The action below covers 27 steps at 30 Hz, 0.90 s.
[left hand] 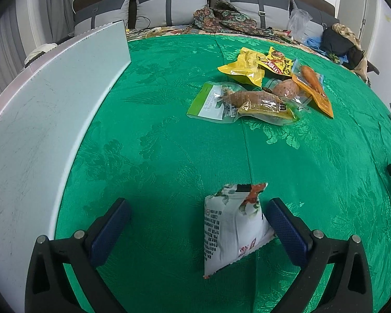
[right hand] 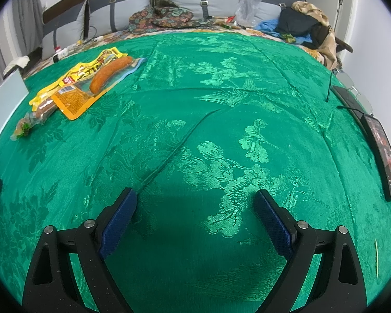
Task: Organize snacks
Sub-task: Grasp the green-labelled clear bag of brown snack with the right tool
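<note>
Green brocade cloth [right hand: 221, 83] covers the surface before grey cushions [left hand: 169, 2]; both tongs [left hand: 199, 208] [right hand: 195, 198] gape, pinching nothing.

We see a table [left hand: 156, 135] covered by a green floral-patterned cloth [right hand: 221, 120]. In the left wrist view, a white printed snack packet [left hand: 232, 229] lies on the cloth at lower centre. A cluster of snack packets [left hand: 263, 88] in yellow, orange and clear wrapping lies at upper right. A white panel [left hand: 39, 120] stands along the left edge. In the right wrist view, a dark phone [right hand: 384, 154] lies at the right edge.
</note>
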Motion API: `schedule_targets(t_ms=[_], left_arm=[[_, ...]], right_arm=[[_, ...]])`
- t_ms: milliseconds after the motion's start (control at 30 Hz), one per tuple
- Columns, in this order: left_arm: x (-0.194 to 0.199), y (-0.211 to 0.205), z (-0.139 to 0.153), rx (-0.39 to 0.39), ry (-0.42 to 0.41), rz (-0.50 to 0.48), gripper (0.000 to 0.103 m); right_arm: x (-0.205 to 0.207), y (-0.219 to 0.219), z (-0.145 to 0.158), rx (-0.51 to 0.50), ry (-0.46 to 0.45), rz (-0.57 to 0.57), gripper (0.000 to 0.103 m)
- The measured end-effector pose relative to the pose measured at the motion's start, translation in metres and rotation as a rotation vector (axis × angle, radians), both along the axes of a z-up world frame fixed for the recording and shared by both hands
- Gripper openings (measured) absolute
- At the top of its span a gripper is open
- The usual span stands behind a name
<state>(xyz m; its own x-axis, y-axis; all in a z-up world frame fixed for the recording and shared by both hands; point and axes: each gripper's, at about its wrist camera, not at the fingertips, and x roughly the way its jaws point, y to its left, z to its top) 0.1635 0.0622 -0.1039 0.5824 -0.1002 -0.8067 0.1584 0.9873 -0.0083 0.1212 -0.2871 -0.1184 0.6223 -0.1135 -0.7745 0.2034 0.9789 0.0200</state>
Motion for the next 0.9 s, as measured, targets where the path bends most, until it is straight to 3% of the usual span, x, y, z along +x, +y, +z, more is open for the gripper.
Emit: schedule_targets(t_ms=[100,333,500,600,700,800,900], left_arm=[[0.000,0.000,0.000,0.000,0.000,0.000,0.103],[0.000,0.000,0.000,0.000,0.000,0.000,0.103],[0.000,0.000,0.000,0.000,0.000,0.000,0.103],[0.000,0.000,0.000,0.000,0.000,0.000,0.103],[0.000,0.000,0.000,0.000,0.000,0.000,0.103],[0.000,0.001,0.000,0.000,0.000,0.000,0.103],[0.000,0.001,0.000,-0.001,0.000,-0.001,0.103]], right_arm=[[0.014,0.010,0.006,0.010,0.032,0.016,0.093],[0.065,0.086,0.039,0.174,0.000,0.202,0.093],[0.108,0.133,0.044,0.368,0.090,0.361,0.092],[0.120,0.123,0.047,0.435,0.091,0.326,0.092],[0.138,0.105,0.046,0.541,0.154,0.217,0.092],[0.157,0.136,0.067,0.460,0.166,0.348,0.092],[0.166,0.214,0.086,0.224,0.169,0.639,0.091]])
